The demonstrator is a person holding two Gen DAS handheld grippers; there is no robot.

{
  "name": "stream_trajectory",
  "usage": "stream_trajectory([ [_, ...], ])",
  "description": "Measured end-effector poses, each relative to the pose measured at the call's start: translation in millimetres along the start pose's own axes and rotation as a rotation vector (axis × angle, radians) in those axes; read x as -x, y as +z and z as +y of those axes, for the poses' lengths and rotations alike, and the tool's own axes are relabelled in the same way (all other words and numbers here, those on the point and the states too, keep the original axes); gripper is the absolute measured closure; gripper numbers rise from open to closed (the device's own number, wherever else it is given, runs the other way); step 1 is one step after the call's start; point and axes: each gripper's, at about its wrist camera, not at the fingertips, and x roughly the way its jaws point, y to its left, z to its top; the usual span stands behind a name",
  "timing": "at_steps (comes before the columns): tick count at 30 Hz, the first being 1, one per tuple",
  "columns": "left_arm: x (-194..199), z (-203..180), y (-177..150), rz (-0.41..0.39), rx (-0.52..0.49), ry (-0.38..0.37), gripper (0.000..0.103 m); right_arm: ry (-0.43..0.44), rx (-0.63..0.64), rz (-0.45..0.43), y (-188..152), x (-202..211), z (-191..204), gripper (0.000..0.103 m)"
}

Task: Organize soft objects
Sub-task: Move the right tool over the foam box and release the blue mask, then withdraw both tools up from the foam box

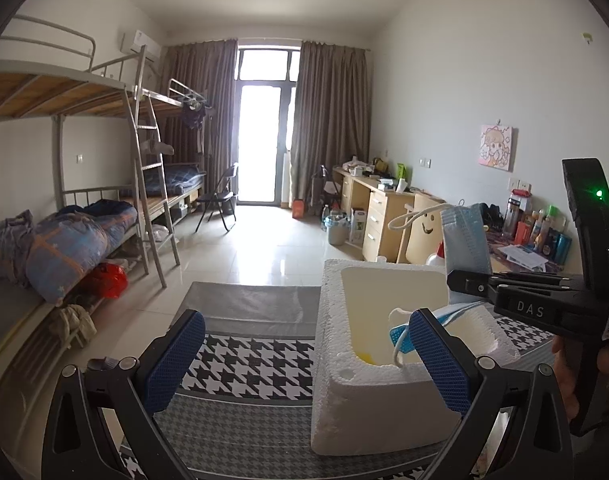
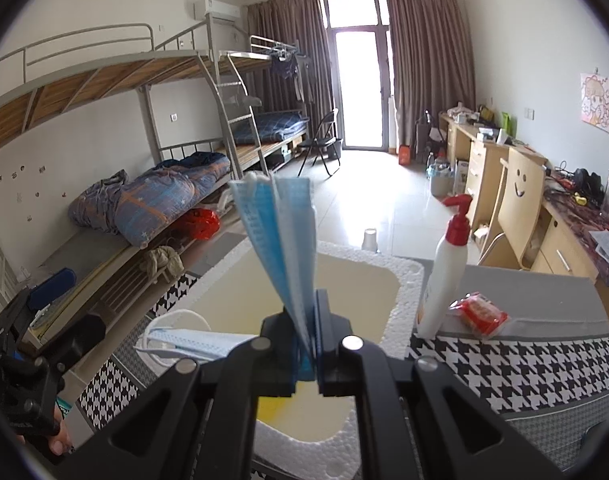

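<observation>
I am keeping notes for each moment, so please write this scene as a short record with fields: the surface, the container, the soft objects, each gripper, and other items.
surface: houndstooth cloth
container: white foam box, open on top
held soft object: blue face masks, pinched upright above the box
other soft object: face mask lying on the box rim
right gripper: shut on the masks
left gripper: open, empty, straddling the box's near wall
other items: pump bottle, red packet

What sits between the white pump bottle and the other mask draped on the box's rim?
The white foam box's open hollow, with the right gripper's blue face mask held above it, in the right wrist view.
</observation>
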Motion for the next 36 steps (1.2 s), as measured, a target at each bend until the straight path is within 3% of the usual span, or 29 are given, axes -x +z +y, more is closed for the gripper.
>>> stream_trajectory([
  [10, 1, 2, -1, 0.001, 0.005, 0.001, 0.001, 0.000, 0.031, 0.041, -3, -10, 7, 0.091],
  [12, 1, 3, -2, 0.002, 0.009, 0.001, 0.001, -0.006, 0.039, 0.048, -4, -12, 8, 0.073],
  [14, 2, 3, -3, 0.002, 0.010, 0.002, 0.001, -0.004, 0.043, 0.037, -5, -10, 9, 0.039],
  [16, 1, 2, -2, 0.004, 0.010, 0.003, 0.001, 0.001, 0.042, 0.014, -5, -6, 9, 0.030],
  [28, 10, -14, 0, -0.014, -0.010, -0.021, 0.001, 0.001, 0.033, -0.017, -7, 13, 6, 0.030],
  [32, 14, -21, 0, -0.016, -0.019, -0.033, 0.001, -0.011, 0.036, -0.032, -11, 22, 3, 0.020],
  [36, 17, -26, -2, -0.012, -0.024, -0.043, 0.001, -0.018, 0.023, -0.051, -15, 32, -1, 0.019],
])
